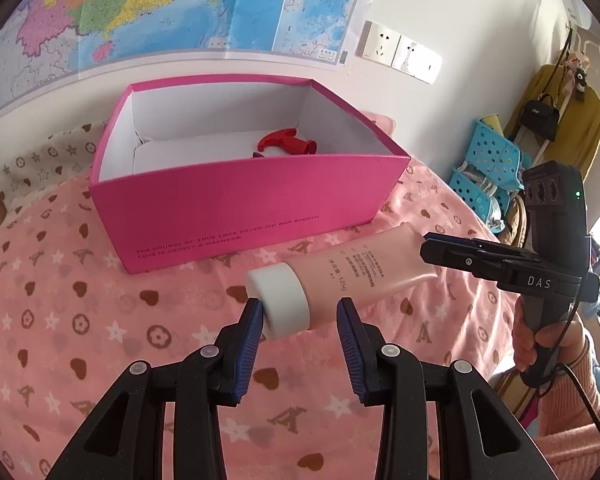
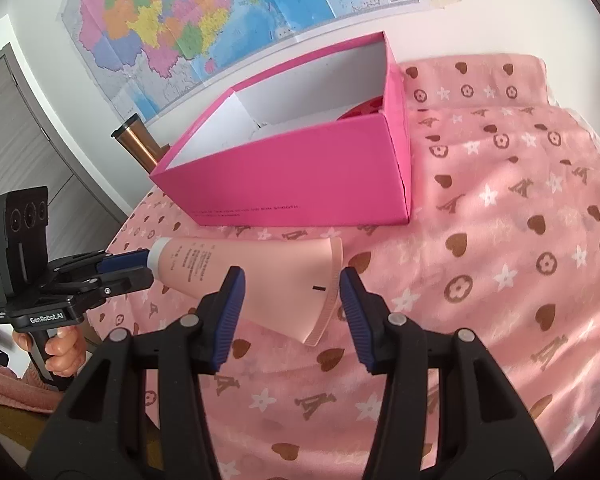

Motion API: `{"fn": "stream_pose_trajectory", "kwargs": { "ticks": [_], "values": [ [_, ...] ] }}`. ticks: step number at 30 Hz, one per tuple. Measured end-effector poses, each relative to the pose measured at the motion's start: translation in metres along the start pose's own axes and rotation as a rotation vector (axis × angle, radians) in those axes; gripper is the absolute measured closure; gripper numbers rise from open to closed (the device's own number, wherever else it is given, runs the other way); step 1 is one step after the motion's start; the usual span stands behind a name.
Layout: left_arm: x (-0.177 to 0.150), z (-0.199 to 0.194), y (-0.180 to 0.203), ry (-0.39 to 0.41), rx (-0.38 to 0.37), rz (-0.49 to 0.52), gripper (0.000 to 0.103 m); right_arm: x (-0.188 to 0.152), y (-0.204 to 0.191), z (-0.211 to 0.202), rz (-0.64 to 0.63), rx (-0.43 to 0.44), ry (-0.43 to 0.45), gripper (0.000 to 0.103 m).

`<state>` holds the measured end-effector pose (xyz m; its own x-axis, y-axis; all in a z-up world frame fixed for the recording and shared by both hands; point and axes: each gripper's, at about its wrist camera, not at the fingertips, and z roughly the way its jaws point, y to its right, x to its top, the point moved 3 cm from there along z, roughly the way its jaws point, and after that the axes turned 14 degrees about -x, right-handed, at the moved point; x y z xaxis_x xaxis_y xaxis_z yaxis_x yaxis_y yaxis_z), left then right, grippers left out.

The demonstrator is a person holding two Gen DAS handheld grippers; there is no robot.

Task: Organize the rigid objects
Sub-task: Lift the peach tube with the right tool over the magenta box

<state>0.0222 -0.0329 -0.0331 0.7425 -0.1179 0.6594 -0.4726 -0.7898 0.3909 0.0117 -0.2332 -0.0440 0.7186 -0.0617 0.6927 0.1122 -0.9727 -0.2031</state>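
A pink tube with a white cap lies on the pink patterned bedspread, in front of an open pink box. My left gripper is open, its jaws on either side of the cap; the left pad touches it. My right gripper is open around the tube's flat crimped end. In the left wrist view the right gripper shows at the tube's far end. In the right wrist view the left gripper shows at the cap. A red spray trigger lies inside the box.
The box's open top shows white inner walls. A copper-coloured flask stands behind the box on the left. Blue perforated baskets sit off the bed's right edge. A map hangs on the wall behind.
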Motion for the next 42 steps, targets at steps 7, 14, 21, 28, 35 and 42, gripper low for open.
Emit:
{"fn": "stream_pose_trajectory", "kwargs": {
  "ticks": [7, 14, 21, 28, 35, 42],
  "values": [
    [0.006, -0.002, 0.002, 0.014, 0.01, 0.016, 0.065, 0.009, 0.001, -0.004, -0.002, 0.001, 0.025, 0.051],
    [0.012, -0.004, 0.003, 0.029, 0.013, 0.029, 0.065, 0.014, 0.001, -0.005, -0.007, -0.001, 0.036, 0.051],
    [0.016, -0.007, 0.004, 0.041, 0.013, 0.037, 0.065, 0.019, 0.001, -0.008, -0.013, -0.003, 0.046, 0.051],
    [0.021, -0.009, 0.004, 0.057, 0.012, 0.044, 0.065, 0.027, 0.0, -0.012, -0.021, -0.004, 0.066, 0.051],
    [0.027, -0.01, 0.008, 0.075, 0.02, 0.068, 0.065, 0.034, 0.0, -0.014, -0.024, -0.009, 0.078, 0.051],
    [0.031, -0.012, 0.01, 0.086, 0.021, 0.078, 0.065, 0.039, 0.001, -0.017, -0.026, -0.01, 0.092, 0.051]
  ]
}}
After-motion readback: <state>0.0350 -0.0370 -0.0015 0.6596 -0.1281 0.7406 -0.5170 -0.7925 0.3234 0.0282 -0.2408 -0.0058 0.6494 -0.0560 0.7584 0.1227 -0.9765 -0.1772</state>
